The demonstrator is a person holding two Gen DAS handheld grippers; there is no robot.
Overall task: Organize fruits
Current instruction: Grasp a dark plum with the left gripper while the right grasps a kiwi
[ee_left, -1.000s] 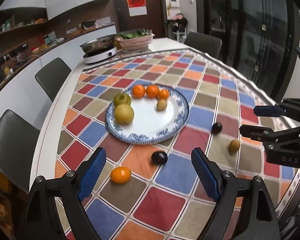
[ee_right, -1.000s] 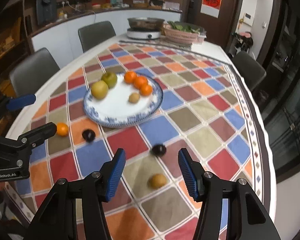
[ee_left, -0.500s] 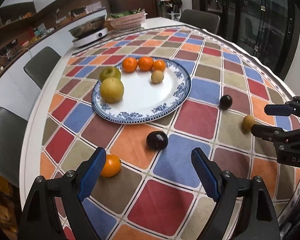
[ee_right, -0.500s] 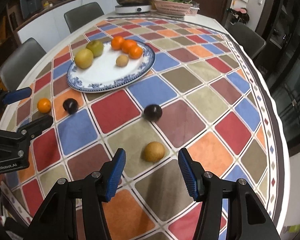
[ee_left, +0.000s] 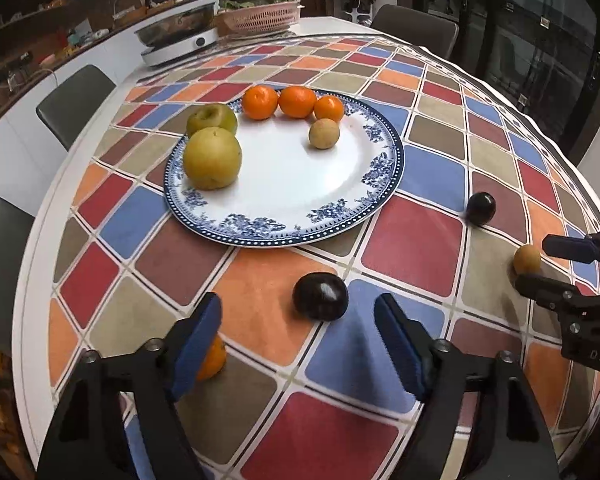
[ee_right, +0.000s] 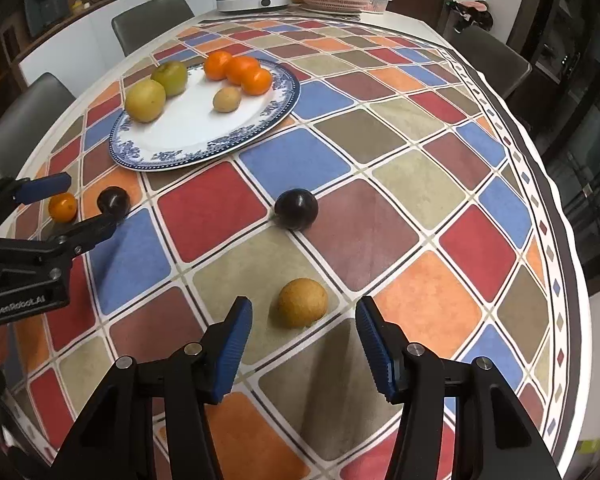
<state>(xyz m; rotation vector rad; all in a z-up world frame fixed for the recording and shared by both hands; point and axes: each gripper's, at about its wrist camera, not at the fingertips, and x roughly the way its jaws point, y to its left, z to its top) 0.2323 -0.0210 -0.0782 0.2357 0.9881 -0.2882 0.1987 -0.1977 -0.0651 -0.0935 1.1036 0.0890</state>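
Farthest left on the checkered counter, a small loose orange lies partly hidden behind the left pad of the left gripper, whose jaws are spread wide and grasp nothing. Just ahead of those jaws, slightly right of centre, sits a dark plum, untouched. Beyond it stands the blue-rimmed plate, which carries a yellow pear and a green apple on its left side, three oranges along the far rim, and a small brown fruit just in front of them. Further right, a second dark plum rests alone on the counter, near the plate but apart from it. At the right, the right gripper hangs with its jaws released, and a round brown fruit lies on the counter just ahead of the gap between its tips, touching neither pad.
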